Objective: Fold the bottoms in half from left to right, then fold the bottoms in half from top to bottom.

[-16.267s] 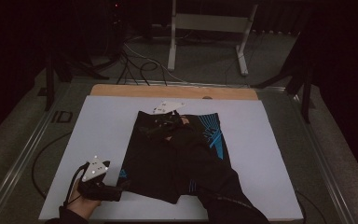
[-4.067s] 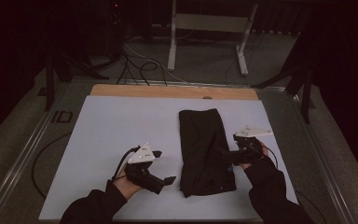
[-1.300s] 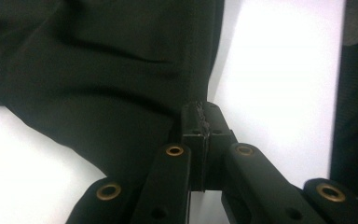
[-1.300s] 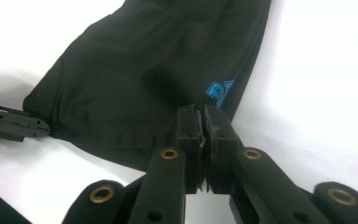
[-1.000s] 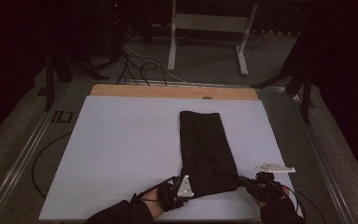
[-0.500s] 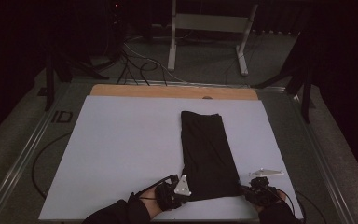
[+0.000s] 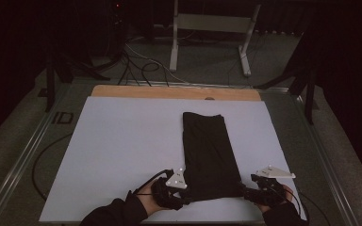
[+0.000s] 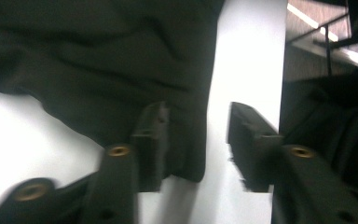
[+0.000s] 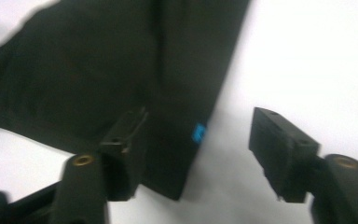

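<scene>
Closest to the camera in the high view, the person's two hands sit at the near edge of the table [image 7: 122, 141], one at each bottom corner of the folded black garment [image 7: 209, 150]. The left gripper [image 7: 181, 197] is right at the near left corner and the right gripper [image 7: 245, 190] at the near right one.

In the left gripper view the jaws have just been opening. They stand apart now, with the corner of the garment [image 8: 121, 70] lying over one jaw and bare white tabletop in the gap. So it's let go, not pinching anything.

Same deal in the right gripper view: the jaws have just been spreading and are wide apart, with the garment's edge [image 9: 135, 70] and a little blue tag [image 9: 198, 133] between them, and the pads aren't pressing on the cloth.

Further out, the garment lies flat as a long narrow strip running away from the person, a bit right of the table's middle. Past it comes a wooden strip [image 7: 169, 92] along the far edge, then some cables [image 7: 141, 66] on the floor and a metal stand [image 7: 212, 33] in the dark.
</scene>
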`<control>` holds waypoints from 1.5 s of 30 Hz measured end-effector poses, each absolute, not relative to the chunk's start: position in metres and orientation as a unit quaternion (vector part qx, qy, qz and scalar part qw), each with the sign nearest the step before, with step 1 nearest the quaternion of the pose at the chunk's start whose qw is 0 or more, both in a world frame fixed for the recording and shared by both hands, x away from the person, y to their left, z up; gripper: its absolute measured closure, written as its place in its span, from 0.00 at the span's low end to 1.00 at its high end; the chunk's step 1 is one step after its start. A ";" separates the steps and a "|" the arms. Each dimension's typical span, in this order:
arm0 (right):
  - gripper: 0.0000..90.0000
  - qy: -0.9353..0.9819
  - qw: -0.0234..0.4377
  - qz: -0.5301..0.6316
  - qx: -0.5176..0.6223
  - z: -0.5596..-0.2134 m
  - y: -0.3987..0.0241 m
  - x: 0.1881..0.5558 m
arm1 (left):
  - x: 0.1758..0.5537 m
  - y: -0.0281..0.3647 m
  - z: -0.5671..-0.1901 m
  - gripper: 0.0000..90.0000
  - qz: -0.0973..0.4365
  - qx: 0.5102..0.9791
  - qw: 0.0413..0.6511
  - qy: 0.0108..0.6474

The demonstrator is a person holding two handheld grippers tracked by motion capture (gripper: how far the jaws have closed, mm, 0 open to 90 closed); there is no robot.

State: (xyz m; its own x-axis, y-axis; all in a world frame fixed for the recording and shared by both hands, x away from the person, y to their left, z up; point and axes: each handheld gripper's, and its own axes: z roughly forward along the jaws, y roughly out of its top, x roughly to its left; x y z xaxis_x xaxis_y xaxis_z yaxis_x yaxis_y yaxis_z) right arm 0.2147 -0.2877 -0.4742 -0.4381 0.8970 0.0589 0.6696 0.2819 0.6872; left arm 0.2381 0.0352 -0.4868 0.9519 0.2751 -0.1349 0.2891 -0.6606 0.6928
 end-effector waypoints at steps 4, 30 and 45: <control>0.23 0.786 0.180 0.363 0.467 -0.467 -0.282 0.216 | 0.240 0.041 -0.481 0.44 -0.004 0.901 0.401 0.164; 0.10 0.799 0.209 0.404 0.394 -0.459 -0.262 0.235 | 0.266 0.069 -0.465 0.00 0.024 0.865 0.447 0.228; 0.10 0.799 0.212 0.416 0.380 -0.432 -0.256 0.259 | 0.290 0.077 -0.441 0.00 0.026 0.846 0.470 0.251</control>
State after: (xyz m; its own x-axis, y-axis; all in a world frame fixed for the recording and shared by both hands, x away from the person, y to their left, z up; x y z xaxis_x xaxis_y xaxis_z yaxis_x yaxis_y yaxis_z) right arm 0.2587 -0.2559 -0.4322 -0.6213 0.7832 -0.0236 0.4302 0.3661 0.8252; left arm 0.2896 0.0772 -0.4409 0.8722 0.4498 -0.1923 0.4008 -0.4319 0.8079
